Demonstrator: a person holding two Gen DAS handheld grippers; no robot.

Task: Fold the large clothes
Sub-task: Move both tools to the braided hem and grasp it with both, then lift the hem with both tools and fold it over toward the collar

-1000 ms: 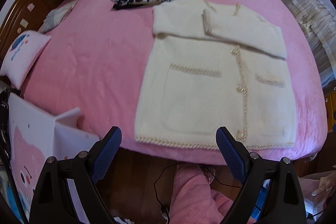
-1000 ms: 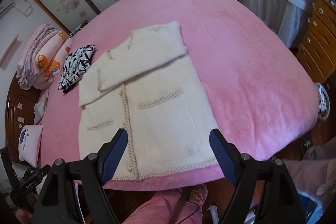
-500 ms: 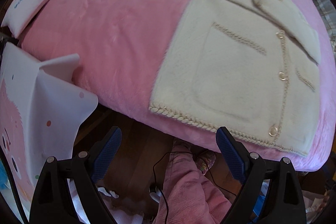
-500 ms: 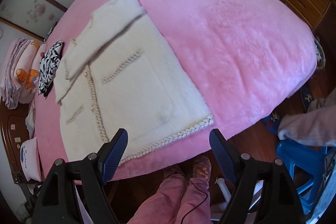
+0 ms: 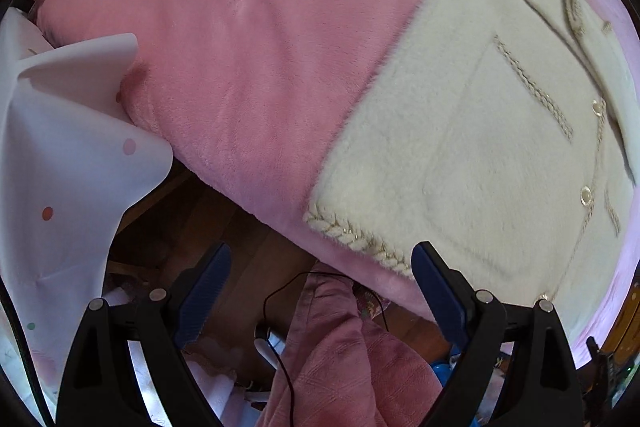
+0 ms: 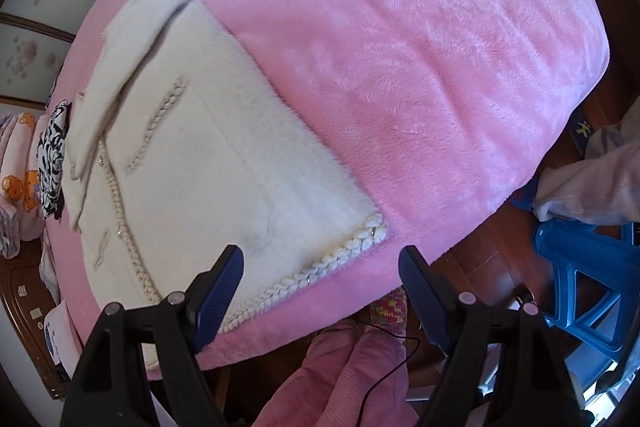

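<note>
A cream fluffy cardigan (image 5: 472,147) with braided trim and buttons lies flat on the pink bed (image 5: 248,39), sleeves folded across its chest. Its hem lies along the bed's near edge. My left gripper (image 5: 320,267) is open and empty, just below the hem's left corner (image 5: 316,217). In the right wrist view the cardigan (image 6: 208,167) lies to the left, and my right gripper (image 6: 320,273) is open and empty, just below the hem's right corner (image 6: 376,223).
A white dotted sheet (image 5: 68,155) hangs at the left of the bed. The person's pink-clad legs (image 5: 340,359) and a black cable are below. A blue plastic stool (image 6: 584,283) stands at right. A zebra-print cloth (image 6: 52,143) and folded blankets lie at the bed's far end.
Both grippers have dropped and moved in close to the bed's near edge, the left toward the hem's left corner, the right toward its right corner. The cardigan has not moved.
</note>
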